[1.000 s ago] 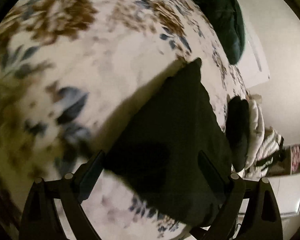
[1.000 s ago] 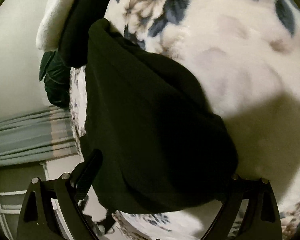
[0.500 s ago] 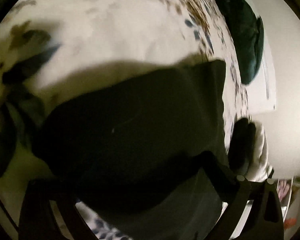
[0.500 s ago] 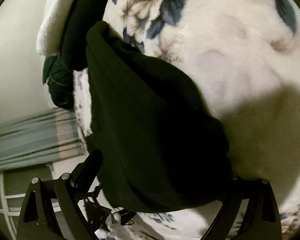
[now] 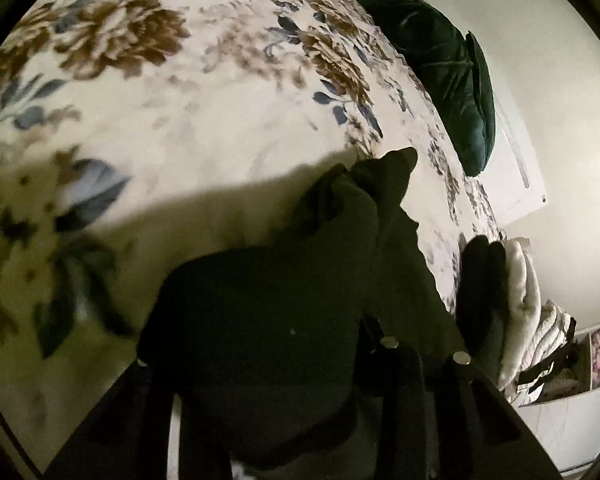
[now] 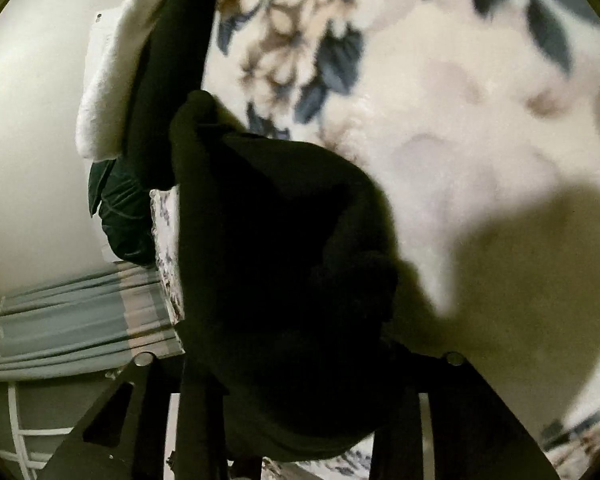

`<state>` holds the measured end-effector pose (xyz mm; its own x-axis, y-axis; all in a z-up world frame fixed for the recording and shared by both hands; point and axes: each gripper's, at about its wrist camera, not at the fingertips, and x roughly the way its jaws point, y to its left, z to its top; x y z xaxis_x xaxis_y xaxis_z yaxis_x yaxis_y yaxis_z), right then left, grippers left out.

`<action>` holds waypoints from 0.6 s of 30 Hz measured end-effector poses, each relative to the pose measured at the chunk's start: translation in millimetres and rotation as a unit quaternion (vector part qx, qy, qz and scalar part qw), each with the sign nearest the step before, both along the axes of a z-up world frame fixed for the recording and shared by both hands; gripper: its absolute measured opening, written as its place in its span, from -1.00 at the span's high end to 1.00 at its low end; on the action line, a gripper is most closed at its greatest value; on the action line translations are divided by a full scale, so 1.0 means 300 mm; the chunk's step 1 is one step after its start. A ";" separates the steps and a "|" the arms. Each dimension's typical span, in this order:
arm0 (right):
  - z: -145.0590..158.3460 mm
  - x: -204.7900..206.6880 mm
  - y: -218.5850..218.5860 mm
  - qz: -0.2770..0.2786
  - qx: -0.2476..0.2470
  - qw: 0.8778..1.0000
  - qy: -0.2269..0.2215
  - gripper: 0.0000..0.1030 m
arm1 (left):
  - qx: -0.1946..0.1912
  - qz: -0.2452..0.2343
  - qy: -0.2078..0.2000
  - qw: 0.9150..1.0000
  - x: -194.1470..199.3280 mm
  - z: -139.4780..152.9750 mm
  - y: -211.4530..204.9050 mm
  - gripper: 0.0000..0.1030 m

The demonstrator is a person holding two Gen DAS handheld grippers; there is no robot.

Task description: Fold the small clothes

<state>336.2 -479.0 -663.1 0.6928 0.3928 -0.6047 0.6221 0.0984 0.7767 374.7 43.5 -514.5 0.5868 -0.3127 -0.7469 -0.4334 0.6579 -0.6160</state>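
Garment (image 5: 283, 320) black, unlabelled | left claw (image 5: 275, 392), right claw (image 6: 300, 396) just closed, both gripping it | floral blanket (image 5: 179, 112)

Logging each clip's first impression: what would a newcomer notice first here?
A black garment bunched at the near edge of a floral blanket, filling the lower middle of both views. Both tools have just been closing and now pinch its cloth. A dark green pillow lies at the blanket's far edge, by the wall.

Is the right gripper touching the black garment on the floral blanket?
Touching. In the right wrist view the right gripper, whose jaws have just been closing, has the black garment bunched between its fingers, with fabric bulging over both.
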 end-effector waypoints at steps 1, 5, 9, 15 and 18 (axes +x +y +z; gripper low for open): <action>0.015 -0.015 -0.009 0.003 0.000 1.000 0.000 0.43 | -0.003 -0.001 0.002 1.000 -0.024 0.011 0.003 0.39; 0.071 -0.076 -0.050 0.030 -0.010 1.000 0.004 0.45 | -0.013 -0.014 0.009 1.000 -0.134 0.060 -0.008 0.39; 0.108 -0.149 -0.103 0.061 -0.021 0.998 0.014 0.45 | -0.024 -0.029 0.048 0.998 -0.231 0.013 -0.019 0.34; -0.001 -0.196 -0.132 0.099 0.002 0.994 0.039 0.18 | -0.059 -0.028 0.095 0.993 -0.282 -0.036 0.011 -0.05; -0.035 -0.207 -0.137 0.076 0.008 0.997 0.021 -0.08 | 0.015 -0.060 0.098 0.993 -0.301 0.055 -0.005 -0.40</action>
